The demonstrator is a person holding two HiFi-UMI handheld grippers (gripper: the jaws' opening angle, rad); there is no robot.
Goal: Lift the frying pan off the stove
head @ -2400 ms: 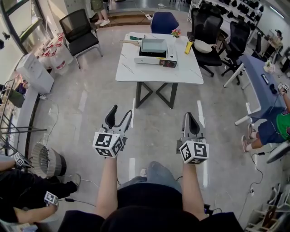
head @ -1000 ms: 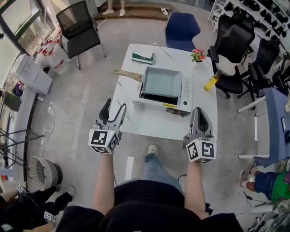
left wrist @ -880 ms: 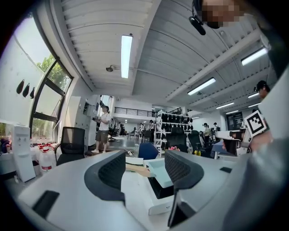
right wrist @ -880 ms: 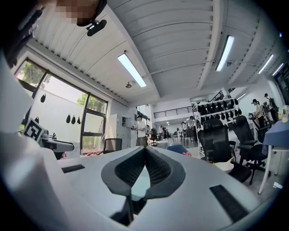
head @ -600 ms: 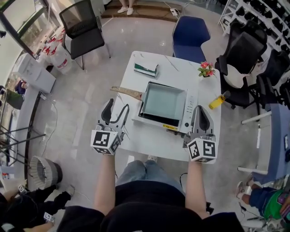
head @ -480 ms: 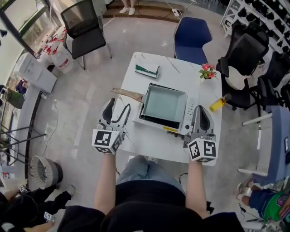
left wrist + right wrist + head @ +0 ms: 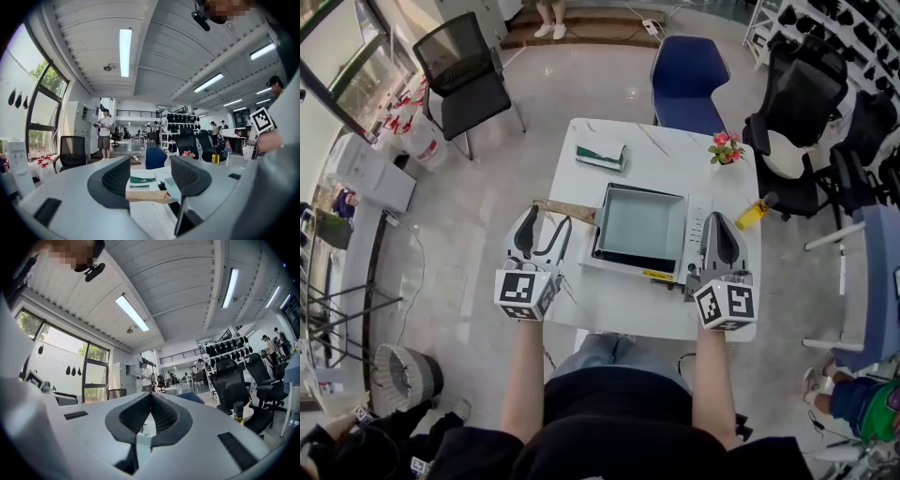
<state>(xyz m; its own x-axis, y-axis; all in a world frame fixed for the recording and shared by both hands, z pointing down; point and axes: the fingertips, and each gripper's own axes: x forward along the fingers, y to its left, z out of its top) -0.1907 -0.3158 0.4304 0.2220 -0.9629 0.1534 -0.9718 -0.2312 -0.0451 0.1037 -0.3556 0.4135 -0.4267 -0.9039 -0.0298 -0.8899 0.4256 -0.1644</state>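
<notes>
We are standing at the white counter (image 7: 609,305), and the lift is not yet begun. The square grey frying pan (image 7: 639,223) is sitting flat on the white portable stove (image 7: 700,234), with its wooden handle (image 7: 566,210) pointing out to our left.

We are holding the left gripper (image 7: 544,232) near that handle, its jaws spread wide and gripping nothing. In the left gripper view the handle is lying crosswise in the gap, beyond the pads, so we are judging it lined up but not yet reached. From the head view we cannot tell whether the tips are level with the handle or above it.

We are holding the right gripper (image 7: 719,225) over the stove's right end, its jaws pressed together and empty.

As we are reading it, the whole task is left. We are needing to bring the left jaws around the handle, close them firmly, and raise the pan clear of the stove while keeping it level.
</notes>
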